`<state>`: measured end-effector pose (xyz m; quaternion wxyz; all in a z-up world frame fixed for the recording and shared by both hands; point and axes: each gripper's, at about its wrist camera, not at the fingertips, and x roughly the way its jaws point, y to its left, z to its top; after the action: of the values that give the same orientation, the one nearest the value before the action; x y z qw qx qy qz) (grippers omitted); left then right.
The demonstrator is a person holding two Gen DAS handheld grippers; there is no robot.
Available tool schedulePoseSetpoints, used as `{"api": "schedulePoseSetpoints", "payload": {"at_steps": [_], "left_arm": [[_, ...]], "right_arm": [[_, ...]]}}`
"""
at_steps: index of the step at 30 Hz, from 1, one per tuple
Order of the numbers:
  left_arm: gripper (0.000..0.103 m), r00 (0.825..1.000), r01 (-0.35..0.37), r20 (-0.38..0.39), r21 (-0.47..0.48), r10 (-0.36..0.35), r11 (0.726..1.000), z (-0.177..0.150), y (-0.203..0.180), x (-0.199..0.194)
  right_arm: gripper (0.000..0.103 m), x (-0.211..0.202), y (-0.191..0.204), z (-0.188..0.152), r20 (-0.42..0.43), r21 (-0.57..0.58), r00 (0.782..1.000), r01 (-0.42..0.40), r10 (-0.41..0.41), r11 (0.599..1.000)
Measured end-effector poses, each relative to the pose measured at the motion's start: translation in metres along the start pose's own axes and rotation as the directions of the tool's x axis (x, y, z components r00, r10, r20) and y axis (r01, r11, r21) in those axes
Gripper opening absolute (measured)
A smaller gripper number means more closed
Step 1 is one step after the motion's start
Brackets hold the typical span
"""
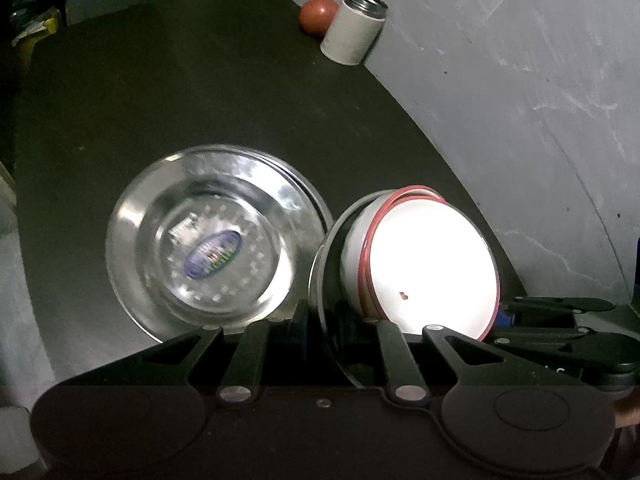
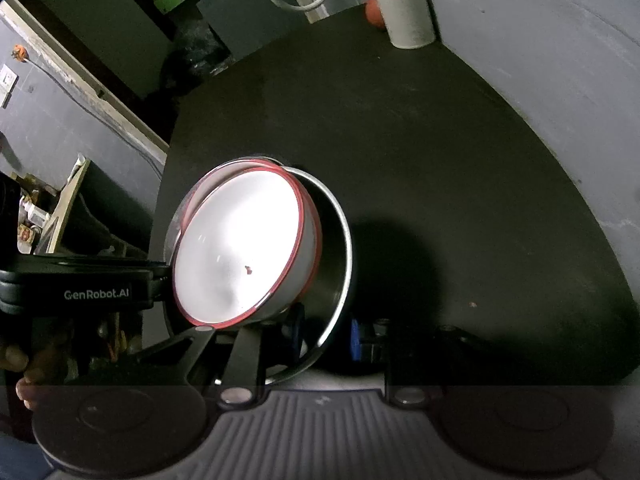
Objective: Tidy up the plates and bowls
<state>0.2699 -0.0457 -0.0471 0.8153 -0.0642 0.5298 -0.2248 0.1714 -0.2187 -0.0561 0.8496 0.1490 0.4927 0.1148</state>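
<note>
While both hand-held grippers (image 1: 320, 320) (image 2: 332, 332) clamp steel bowl (image 2: 340, 240) | steel plates (image 1: 208, 240) beside | canister (image 1: 354, 30), ball (image 1: 318, 14) far.

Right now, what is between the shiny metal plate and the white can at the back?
Nothing: in the left wrist view, only bare dark tabletop lies between the shiny steel plate and the white cylindrical can.

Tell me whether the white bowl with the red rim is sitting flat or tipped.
Tipped. The white bowl faces sideways toward both cameras, nested inside a steel plate that is also on edge.
</note>
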Motion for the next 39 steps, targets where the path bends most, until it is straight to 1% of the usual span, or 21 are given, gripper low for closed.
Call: {"api": "schedulePoseSetpoints", "payload": {"at_steps": [7,13,22,32,39], "left_arm": [[0.013,1.000,-0.003,0.016,-0.022,0.003,1.000,0.013,0.030,-0.009],[0.013,1.000,-0.010,0.022,-0.052,0.011,0.999,0.021,0.055,-0.017],[0.013,0.999,-0.021,0.024,-0.086,0.023,0.996,0.023,0.087,-0.020],[0.013,1.000,-0.017,0.020,-0.108,0.020,0.994,0.021,0.103,-0.013],[0.013,1.000,-0.017,0.015,-0.112,0.019,0.994,0.026,0.104,-0.003]], "right_arm": [[0.025,0.014,0.017,0.011,0.005,-0.014,1.000,-0.007,0.007,1.000],[0.025,0.033,0.035,0.023,-0.006,-0.026,1.000,-0.015,0.015,1.000],[0.025,0.061,0.054,0.034,-0.029,-0.038,0.999,-0.020,0.019,0.999],[0.025,0.076,0.071,0.042,-0.060,-0.066,0.998,-0.004,0.000,0.998],[0.025,0.082,0.071,0.044,-0.069,-0.061,0.998,0.002,-0.006,0.998]]}}
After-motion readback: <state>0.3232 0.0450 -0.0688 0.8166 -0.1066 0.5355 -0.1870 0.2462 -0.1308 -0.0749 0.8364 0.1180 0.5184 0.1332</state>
